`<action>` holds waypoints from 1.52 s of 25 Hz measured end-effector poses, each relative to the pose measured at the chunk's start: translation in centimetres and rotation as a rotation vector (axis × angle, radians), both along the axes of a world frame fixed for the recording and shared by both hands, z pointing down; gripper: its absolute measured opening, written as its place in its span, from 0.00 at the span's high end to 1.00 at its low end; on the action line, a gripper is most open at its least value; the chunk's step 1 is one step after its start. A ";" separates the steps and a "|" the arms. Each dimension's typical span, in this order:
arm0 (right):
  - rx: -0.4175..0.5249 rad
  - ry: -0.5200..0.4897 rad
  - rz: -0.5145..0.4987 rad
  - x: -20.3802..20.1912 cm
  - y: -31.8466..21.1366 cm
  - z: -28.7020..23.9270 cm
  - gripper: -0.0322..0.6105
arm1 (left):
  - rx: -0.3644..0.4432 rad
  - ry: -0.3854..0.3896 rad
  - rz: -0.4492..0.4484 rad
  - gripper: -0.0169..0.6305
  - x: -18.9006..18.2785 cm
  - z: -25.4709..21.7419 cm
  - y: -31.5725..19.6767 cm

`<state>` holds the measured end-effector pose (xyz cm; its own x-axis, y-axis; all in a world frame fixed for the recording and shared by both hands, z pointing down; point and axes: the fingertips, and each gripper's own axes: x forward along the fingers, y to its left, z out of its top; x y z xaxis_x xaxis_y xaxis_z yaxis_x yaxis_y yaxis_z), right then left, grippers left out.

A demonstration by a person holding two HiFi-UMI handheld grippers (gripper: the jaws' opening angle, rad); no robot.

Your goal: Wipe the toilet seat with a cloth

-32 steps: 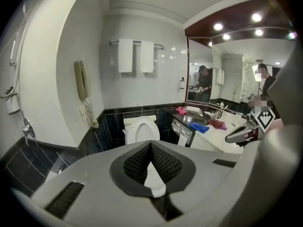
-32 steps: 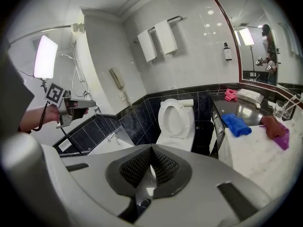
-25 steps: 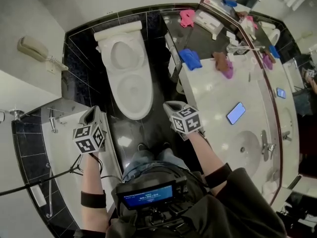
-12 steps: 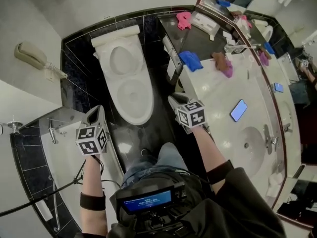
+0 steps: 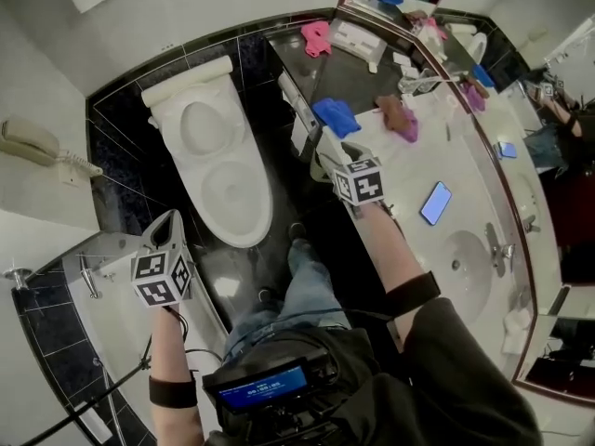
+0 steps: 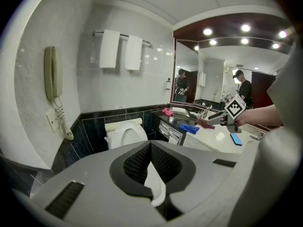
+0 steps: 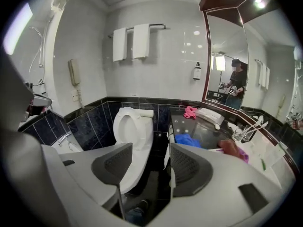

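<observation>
White oval plastic toilet seat (image 5: 240,233): down flat on bowl, lid raised upright against cistern.
Crumpled blue cloth (image 5: 335,116): loose on counter, near edge facing toilet.
Crumpled pink cloth (image 5: 316,37): on dark counter section, farther back, close to wall.
Bunched brown-and-purple cloth (image 5: 397,117): on white counter, near blue cloth, apart from it.

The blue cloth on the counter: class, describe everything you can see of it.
The blue cloth is bright blue, soft-looking fabric, crumpled into a loose heap rather than folded. It lies on the dark, glossy stretch of the counter, near the edge facing the toilet, apart from the brown cloth. Only the counter appears to touch it.
</observation>
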<state>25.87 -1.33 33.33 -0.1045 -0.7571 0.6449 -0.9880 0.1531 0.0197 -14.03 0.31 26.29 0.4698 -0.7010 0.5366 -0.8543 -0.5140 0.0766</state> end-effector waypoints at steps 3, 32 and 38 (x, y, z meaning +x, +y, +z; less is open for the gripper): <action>-0.018 0.041 0.017 3.2 -3.0 1.2 0.52 | 0.001 -0.001 -0.005 0.97 1.1 0.2 -1.6; -0.409 0.015 -0.067 16.3 -16.5 20.2 0.77 | -0.163 -0.042 -0.038 0.97 12.3 8.5 -12.7; -0.396 0.017 -0.058 15.9 -16.0 19.7 0.79 | -0.154 -0.043 -0.048 0.97 11.2 8.1 -12.3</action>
<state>41.81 -17.29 53.01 -0.1263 -0.4424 0.8879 -0.9776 0.2075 -0.0356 -2.83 -12.04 34.40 0.4117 -0.6301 0.6584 -0.8820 -0.4573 0.1138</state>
